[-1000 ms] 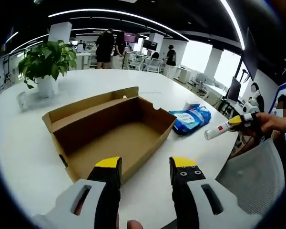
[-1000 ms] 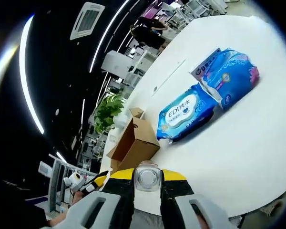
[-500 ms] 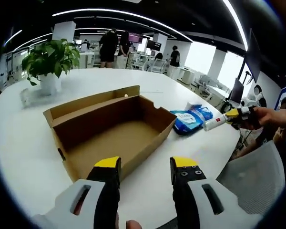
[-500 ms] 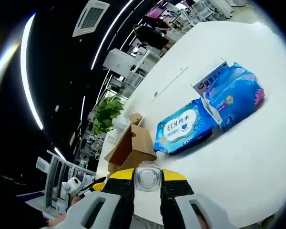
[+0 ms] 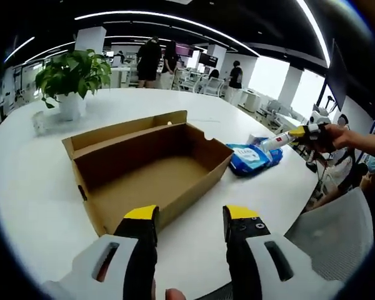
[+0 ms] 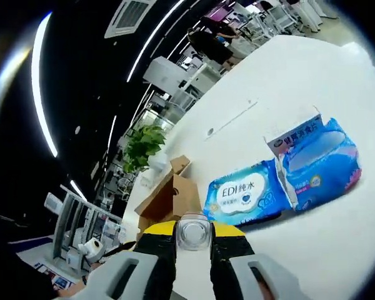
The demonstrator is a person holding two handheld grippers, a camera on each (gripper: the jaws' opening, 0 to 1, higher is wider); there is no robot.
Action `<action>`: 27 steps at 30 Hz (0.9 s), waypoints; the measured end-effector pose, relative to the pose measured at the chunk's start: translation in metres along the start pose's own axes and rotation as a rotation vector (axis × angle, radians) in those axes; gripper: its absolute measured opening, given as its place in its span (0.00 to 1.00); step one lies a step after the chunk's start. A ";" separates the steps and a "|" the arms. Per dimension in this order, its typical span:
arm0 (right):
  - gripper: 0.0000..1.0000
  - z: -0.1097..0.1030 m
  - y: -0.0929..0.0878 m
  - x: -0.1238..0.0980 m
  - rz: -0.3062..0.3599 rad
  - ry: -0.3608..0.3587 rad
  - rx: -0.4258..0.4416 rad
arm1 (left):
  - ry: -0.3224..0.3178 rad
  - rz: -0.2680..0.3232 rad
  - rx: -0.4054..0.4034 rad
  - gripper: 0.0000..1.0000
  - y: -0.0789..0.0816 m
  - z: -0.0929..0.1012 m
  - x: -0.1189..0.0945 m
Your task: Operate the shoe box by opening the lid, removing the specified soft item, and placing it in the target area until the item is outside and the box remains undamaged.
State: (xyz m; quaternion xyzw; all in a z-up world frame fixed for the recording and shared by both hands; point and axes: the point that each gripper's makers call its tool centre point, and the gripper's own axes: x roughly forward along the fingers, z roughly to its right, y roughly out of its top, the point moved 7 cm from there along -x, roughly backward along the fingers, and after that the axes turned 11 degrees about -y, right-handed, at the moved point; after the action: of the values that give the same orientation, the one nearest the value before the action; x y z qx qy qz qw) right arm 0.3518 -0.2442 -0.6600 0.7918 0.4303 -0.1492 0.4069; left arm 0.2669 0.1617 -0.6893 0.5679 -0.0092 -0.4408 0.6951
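Note:
The brown cardboard shoe box (image 5: pixel 150 169) lies open on the white round table (image 5: pixel 37 187), and its inside looks bare. Right of it lie two blue soft packs (image 5: pixel 253 156). My left gripper (image 5: pixel 190 215) is open, hovering at the near edge of the box with nothing between its jaws. My right gripper (image 5: pixel 287 136), held by a hand, hangs just above the packs and looks shut. In the right gripper view, the blue wipes pack (image 6: pixel 247 194) and a second blue pack (image 6: pixel 319 165) lie ahead of my right gripper (image 6: pixel 194 228), with the box (image 6: pixel 172 194) to their left.
A potted plant (image 5: pixel 72 75) stands at the table's far left, also visible as the plant (image 6: pixel 140 144). A grey chair (image 5: pixel 331 244) is at the near right of the table. Several people stand among desks in the background.
The right gripper has risen and moved in from the table's edge to above the blue packs. The left gripper has stayed open at the box's near edge.

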 end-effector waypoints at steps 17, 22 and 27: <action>0.15 -0.015 0.063 0.021 -0.147 -0.083 -0.622 | 0.049 0.056 -0.028 0.41 0.007 -0.004 -0.007; 0.16 -0.011 0.075 0.031 -0.255 -0.107 -0.930 | 0.047 0.056 -0.040 0.41 0.006 -0.004 -0.006; 0.16 -0.010 0.092 0.049 -0.360 -0.112 -1.208 | 0.051 0.050 -0.036 0.41 0.006 -0.003 -0.005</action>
State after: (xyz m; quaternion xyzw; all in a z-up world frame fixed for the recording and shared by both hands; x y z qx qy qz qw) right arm 0.4533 -0.2361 -0.6351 0.3287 0.5433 0.0126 0.7724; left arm 0.2691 0.1669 -0.6836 0.5659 0.0023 -0.4086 0.7161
